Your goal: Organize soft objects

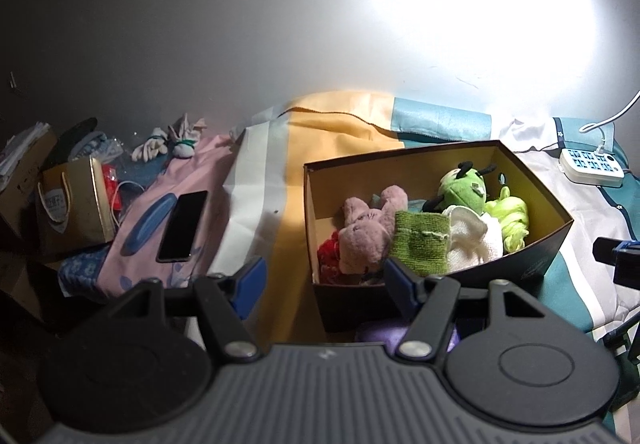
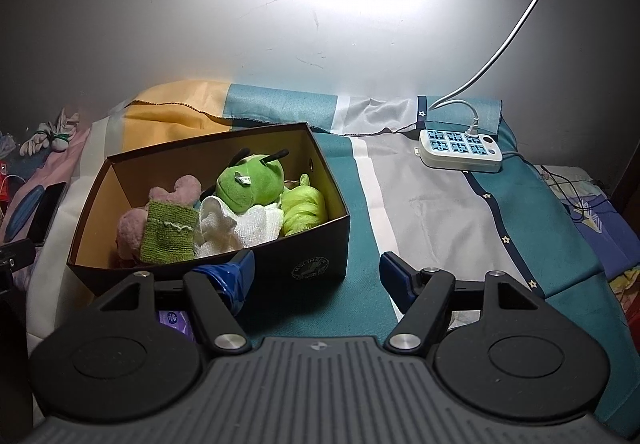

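Observation:
A dark cardboard box (image 1: pixel 400 172) with a tan inside stands on the bed. In it lie a pink plush (image 1: pixel 364 232), a green knit cloth (image 1: pixel 418 240), a white cloth (image 1: pixel 476 240), a green plush toy (image 1: pixel 464 184), a lime fluffy piece (image 1: pixel 510 216) and something red (image 1: pixel 329 250). My left gripper (image 1: pixel 324 280) hovers open at the box's near left corner, holding nothing. My right gripper (image 2: pixel 318 276) is open over the teal sheet beside the box (image 2: pixel 180 160). Its left finger overlaps the front wall and it holds nothing. The green plush toy (image 2: pixel 248 186) shows there too.
A white power strip (image 2: pixel 460 152) with a cable lies at the back right. Left of the box lie a phone (image 1: pixel 184 226), a gold gift bag (image 1: pixel 76 204) and pale gloves (image 1: pixel 168 142). A purple packet (image 2: pixel 174 320) sits under the near edge. A wall stands behind.

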`<state>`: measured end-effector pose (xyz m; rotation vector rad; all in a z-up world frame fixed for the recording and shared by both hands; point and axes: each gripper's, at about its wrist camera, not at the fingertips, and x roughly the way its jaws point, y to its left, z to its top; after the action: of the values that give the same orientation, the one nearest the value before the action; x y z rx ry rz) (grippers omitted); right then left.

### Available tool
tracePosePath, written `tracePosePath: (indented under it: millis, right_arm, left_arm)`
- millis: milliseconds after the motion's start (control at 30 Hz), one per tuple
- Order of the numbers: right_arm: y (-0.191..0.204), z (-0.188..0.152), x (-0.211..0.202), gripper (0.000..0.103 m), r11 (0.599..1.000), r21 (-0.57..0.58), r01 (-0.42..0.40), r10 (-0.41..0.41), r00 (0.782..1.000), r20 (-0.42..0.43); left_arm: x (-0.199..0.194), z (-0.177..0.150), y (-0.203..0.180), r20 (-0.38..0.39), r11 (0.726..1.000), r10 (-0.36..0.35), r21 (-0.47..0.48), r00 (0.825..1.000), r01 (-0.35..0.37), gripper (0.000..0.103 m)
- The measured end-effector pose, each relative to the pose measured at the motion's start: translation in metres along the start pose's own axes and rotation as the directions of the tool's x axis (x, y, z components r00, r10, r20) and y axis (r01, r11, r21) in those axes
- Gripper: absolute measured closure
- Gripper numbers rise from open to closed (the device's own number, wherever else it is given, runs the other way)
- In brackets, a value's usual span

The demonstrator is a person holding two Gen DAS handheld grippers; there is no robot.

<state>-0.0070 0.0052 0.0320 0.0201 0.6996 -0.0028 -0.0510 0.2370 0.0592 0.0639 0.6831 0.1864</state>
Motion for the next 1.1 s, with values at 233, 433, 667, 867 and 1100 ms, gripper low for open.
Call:
tracePosePath:
  millis: [233,433,667,867,1100]
  right_arm:
    - [0.002,0.003,0.003,0.048,1.000,-0.003,0.011,-0.011,1.000,0.013]
    - [0.004,0.004,0.009,0.048,1.000,-0.003,0.009,-0.009,1.000,0.009]
    - [0.004,0.005,0.018,0.048,1.000,-0.002,-0.008,0.008,1.000,-0.007]
    - [0.006,0.006,0.027,0.048,1.000,-0.006,-0.029,0.029,0.999,-0.021]
    - [0.007,0.005,0.031,0.048,0.998,0.001,-0.062,0.062,0.998,-0.022]
  left_arm:
    - [0.007,0.000,-0.006,-0.015,0.999,-0.033,0.004,0.999,0.033,0.036]
    - [0.018,-0.001,-0.010,-0.040,0.998,-0.061,-0.004,0.997,0.061,0.035]
    - [0.030,-0.003,-0.013,-0.073,0.996,-0.088,-0.034,0.993,0.086,0.035]
    - [0.040,-0.003,-0.015,-0.094,0.996,-0.087,-0.042,0.992,0.083,0.035]
    - [0.044,-0.004,-0.017,-0.096,0.996,-0.078,-0.040,0.992,0.075,0.035]
